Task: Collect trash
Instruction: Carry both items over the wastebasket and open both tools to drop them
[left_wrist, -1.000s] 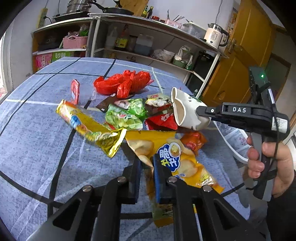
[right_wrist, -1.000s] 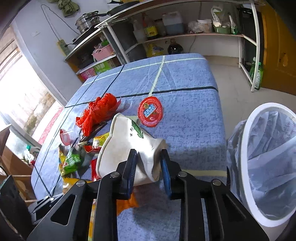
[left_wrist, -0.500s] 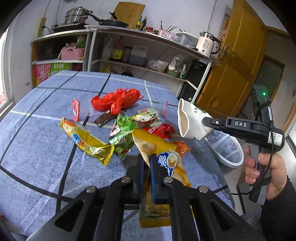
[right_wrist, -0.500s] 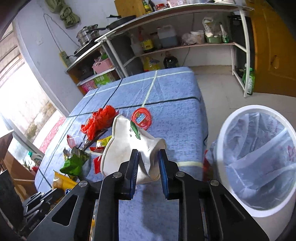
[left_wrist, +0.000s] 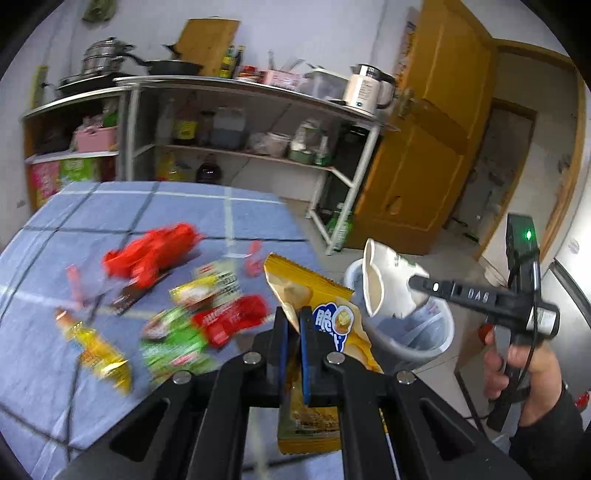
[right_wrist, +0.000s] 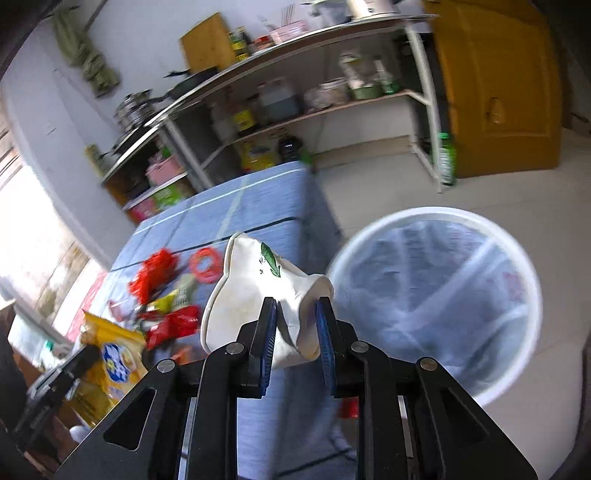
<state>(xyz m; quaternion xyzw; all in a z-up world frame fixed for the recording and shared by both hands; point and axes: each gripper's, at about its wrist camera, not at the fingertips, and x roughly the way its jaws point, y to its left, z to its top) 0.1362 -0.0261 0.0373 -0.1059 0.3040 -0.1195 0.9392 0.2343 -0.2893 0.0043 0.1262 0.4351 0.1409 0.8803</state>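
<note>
My left gripper is shut on a yellow chip bag, lifted off the blue table near its right end. The bag hangs below the pads and stands up above them. My right gripper is shut on a crumpled white paper cup with a green print, held in the air at the table's edge beside the white trash bin with its clear liner. In the left wrist view the cup hangs over the bin. Red, green and yellow wrappers lie on the table.
A red plastic bag and a red round lid lie farther back on the table. A metal shelf with pots, bottles and a kettle stands behind. A yellow door is at the right. A person's hand grips the right handle.
The left gripper closed on the chip bag and lifted it up and rightward off the table. The right gripper carried the cup right, from over the table to beside the bin.
</note>
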